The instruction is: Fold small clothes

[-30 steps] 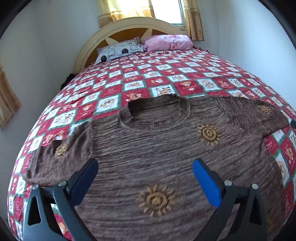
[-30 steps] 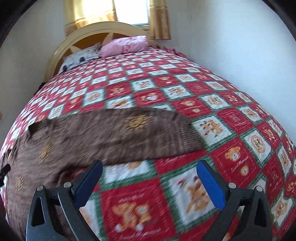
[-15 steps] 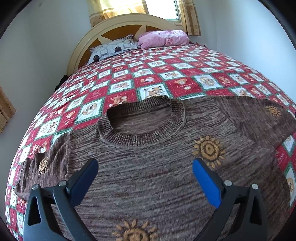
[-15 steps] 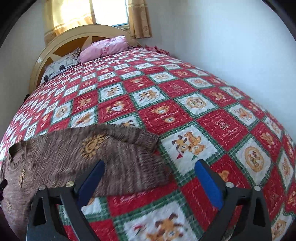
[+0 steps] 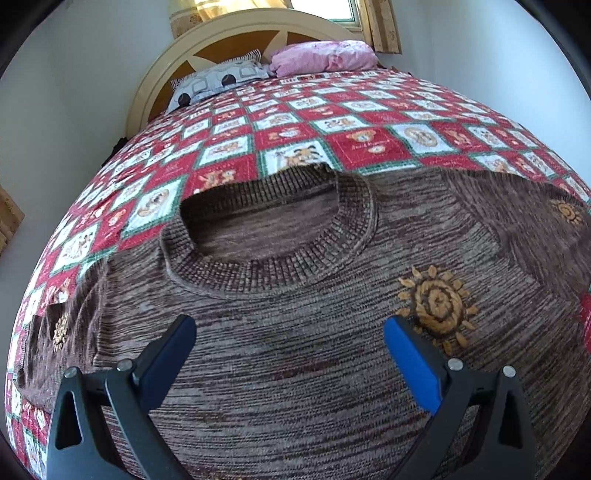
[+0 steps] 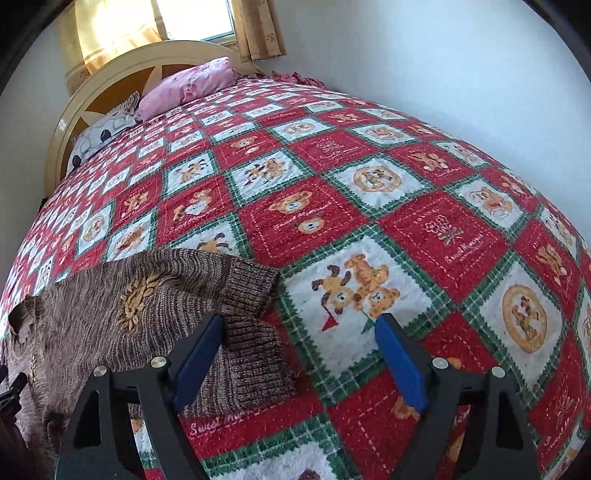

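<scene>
A brown knit sweater (image 5: 295, 369) with orange sun motifs lies flat on the patchwork bedspread (image 5: 362, 144), its ribbed neckline (image 5: 266, 273) toward the headboard. My left gripper (image 5: 290, 325) hovers open just over the chest, below the collar, with nothing between its fingers. In the right wrist view the sweater's sleeve (image 6: 140, 306) reaches out to the right and ends in a ribbed cuff (image 6: 255, 362). My right gripper (image 6: 299, 321) is low over that cuff. Its jaws are closing, and the cuff lies against the inner side of the left finger (image 6: 199, 350) without being pinched.
A grey patterned pillow (image 5: 218, 79) and a pink pillow (image 5: 321, 59) lie against the cream headboard (image 5: 155, 85). A white wall (image 6: 461, 66) runs along the bed's right side. Curtains (image 6: 258, 29) frame a window behind the headboard.
Both grippers have moved forward and lower over the sweater. The collar now sits closer to the left gripper. The right gripper's jaws have narrowed, and the sleeve cuff has come between them.
</scene>
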Action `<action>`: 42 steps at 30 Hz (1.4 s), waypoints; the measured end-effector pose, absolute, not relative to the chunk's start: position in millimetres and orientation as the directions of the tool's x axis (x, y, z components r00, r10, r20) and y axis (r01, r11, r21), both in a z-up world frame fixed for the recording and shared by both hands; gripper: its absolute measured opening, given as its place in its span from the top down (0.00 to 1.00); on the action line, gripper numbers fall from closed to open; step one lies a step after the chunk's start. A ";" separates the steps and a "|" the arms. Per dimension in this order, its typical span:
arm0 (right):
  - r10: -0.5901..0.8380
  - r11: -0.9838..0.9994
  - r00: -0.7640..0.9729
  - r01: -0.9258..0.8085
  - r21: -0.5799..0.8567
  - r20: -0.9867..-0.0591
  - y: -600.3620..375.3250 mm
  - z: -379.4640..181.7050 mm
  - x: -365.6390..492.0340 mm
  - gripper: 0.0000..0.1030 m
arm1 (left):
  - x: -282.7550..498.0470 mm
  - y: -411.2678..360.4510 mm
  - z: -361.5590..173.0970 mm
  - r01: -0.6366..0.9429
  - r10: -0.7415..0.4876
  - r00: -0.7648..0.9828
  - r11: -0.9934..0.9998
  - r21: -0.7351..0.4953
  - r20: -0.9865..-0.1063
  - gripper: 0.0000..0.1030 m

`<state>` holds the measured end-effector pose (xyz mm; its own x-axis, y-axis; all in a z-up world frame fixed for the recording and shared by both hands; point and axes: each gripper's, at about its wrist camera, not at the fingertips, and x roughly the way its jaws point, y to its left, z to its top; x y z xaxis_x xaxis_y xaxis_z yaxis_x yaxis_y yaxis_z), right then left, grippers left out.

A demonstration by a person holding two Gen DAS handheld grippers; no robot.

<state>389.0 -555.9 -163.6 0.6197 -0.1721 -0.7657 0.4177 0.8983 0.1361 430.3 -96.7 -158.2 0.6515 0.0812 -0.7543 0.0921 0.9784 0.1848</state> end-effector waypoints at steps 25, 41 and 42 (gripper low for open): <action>-0.123 0.989 0.722 0.147 -0.022 -0.681 -436.3 -93.6 420.3 0.88 | 431.4 -85.1 -166.3 0.071 0.040 0.631 0.991 0.109 -0.775 0.00; 0.270 0.962 0.696 -0.168 0.215 -0.665 -351.8 -123.2 397.5 0.31 | 415.4 -88.7 -149.4 0.140 -0.087 0.628 0.990 0.003 -0.774 0.02; 0.236 0.970 0.713 -0.128 0.208 -0.661 -363.0 -124.3 394.1 0.31 | 413.7 -98.0 -145.8 0.169 -0.109 0.622 0.986 -0.004 -0.775 0.03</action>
